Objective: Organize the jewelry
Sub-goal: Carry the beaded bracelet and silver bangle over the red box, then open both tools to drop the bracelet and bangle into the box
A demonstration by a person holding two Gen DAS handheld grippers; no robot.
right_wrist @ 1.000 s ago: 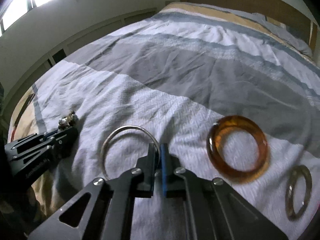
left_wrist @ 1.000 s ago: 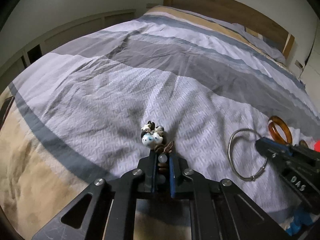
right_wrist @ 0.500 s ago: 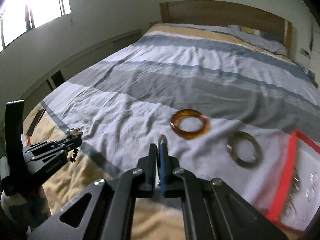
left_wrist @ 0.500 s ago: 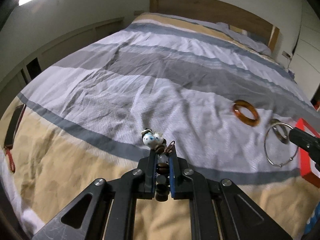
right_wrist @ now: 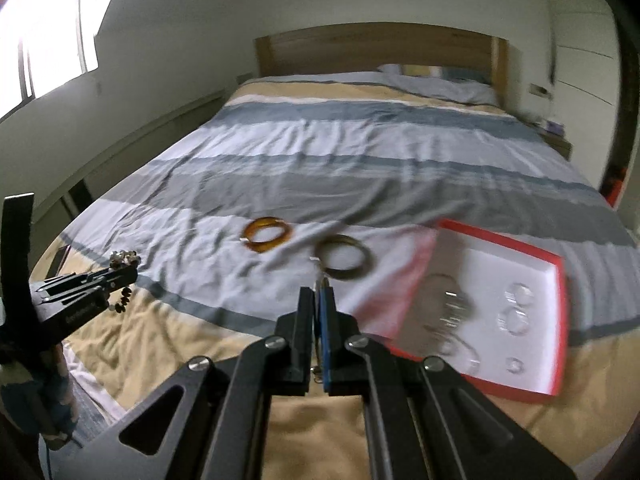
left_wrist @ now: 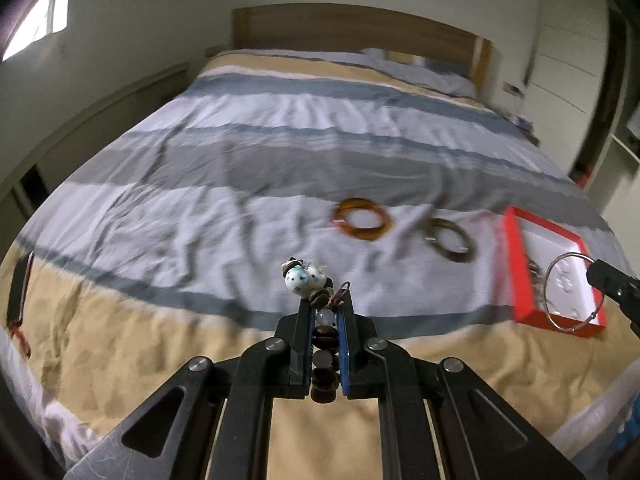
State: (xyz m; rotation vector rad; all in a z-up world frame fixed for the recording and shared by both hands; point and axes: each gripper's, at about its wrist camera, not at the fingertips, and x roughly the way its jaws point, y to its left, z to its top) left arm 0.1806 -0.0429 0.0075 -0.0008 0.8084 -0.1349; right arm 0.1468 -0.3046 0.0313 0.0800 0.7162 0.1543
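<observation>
My left gripper (left_wrist: pixel 325 312) is shut on a beaded bracelet (left_wrist: pixel 304 278) of brown beads with a white, blue-dotted bead sticking out above the fingertips. It is held up over the tan stripe of the bed cover. My right gripper (right_wrist: pixel 320 296) is shut on a thin silver bangle (right_wrist: pixel 321 283), seen edge-on. In the left wrist view the silver bangle (left_wrist: pixel 547 286) hangs in front of the red box (left_wrist: pixel 516 264). An amber bangle (right_wrist: pixel 267 235) and an olive bangle (right_wrist: pixel 345 258) lie on the white stripe. The left gripper (right_wrist: pixel 128 274) shows at the left.
The red box (right_wrist: pixel 560 300) has a white insert holding several silver pieces (right_wrist: pixel 448 308). The striped bed cover (left_wrist: pixel 280 152) runs back to a wooden headboard (left_wrist: pixel 352 28). A dark strap (left_wrist: pixel 16 296) lies at the bed's left edge. A pale bin rim (left_wrist: pixel 600 412) sits low right.
Both grippers rose and drew back from the cover, each with its piece. The silver bangle left the cover. The red box and the olive bangle came into the left wrist view.
</observation>
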